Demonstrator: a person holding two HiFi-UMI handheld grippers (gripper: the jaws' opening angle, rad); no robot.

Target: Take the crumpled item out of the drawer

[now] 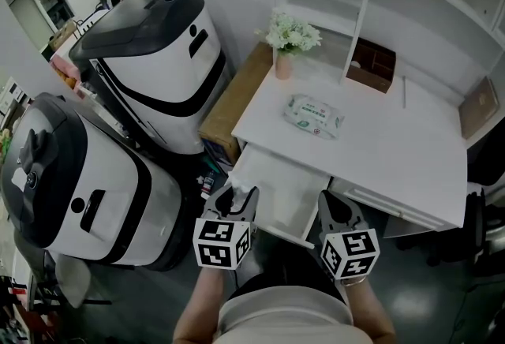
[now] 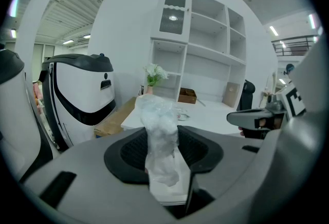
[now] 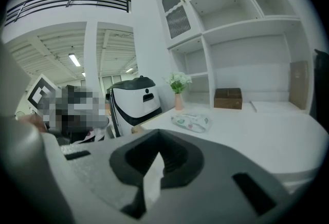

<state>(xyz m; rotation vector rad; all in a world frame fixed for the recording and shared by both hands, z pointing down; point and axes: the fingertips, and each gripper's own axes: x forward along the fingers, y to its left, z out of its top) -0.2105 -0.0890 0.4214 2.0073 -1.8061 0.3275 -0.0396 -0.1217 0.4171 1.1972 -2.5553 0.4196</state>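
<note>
- Withdrawal is the step in hand, I judge: the left gripper [image 2: 164, 152] has its jaws clamped on the crumpled item [image 2: 159, 120], with the open drawer [image 1: 276, 192] at its 1 o'clock in the head view.
- The right gripper [image 3: 158, 159] has its jaws together, empty.
- Next, I'd keep the squeeze and carry it clear.
- The item looks like translucent white film, wrinkled, upright and soft.

The left claw [image 1: 235, 199] and right claw [image 1: 341, 207] look alike: grey moulded shells with black ribbed pads [image 2: 131, 153], each carrying a white cube [image 1: 222, 242] printed with black square markers. The person wears a pale, off-white top [image 1: 284, 317].
</note>
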